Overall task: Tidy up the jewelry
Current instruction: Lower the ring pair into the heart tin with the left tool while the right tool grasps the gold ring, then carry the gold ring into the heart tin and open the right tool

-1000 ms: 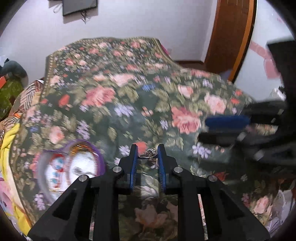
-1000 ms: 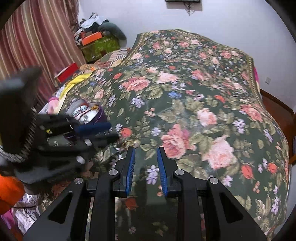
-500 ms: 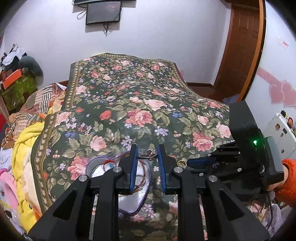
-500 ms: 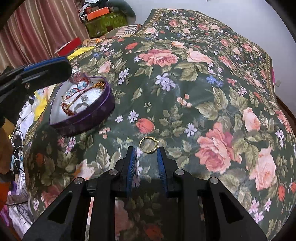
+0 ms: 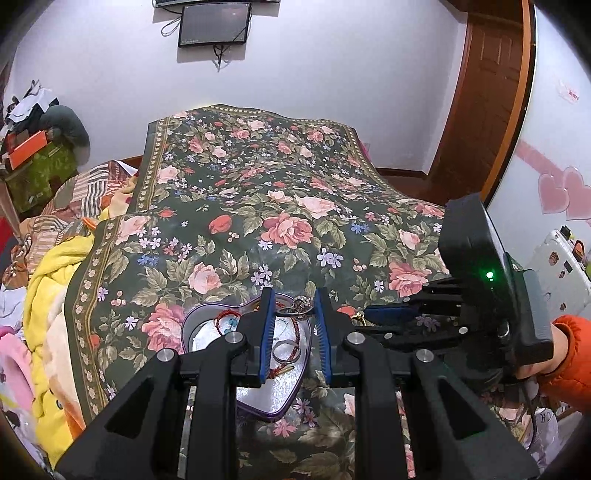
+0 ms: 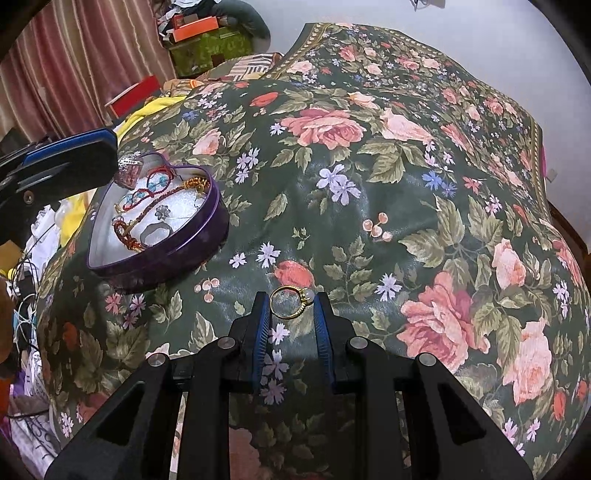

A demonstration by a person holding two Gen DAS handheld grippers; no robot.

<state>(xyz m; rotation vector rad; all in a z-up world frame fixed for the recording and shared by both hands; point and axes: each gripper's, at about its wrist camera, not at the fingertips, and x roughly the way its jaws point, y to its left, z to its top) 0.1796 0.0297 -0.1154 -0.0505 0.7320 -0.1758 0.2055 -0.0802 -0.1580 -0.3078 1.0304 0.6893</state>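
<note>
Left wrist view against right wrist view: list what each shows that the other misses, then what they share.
Only the left wrist view shows the wall screen, the wooden door, the pink heart stickers and an orange sleeve behind the right gripper.

Only the right wrist view shows the striped curtain, and the gold ring plainly, between the right gripper's fingers.

Both show the floral bedspread, the purple heart-shaped tin holding red bracelets, and the silver ring pinched in the left gripper above the tin.
</note>
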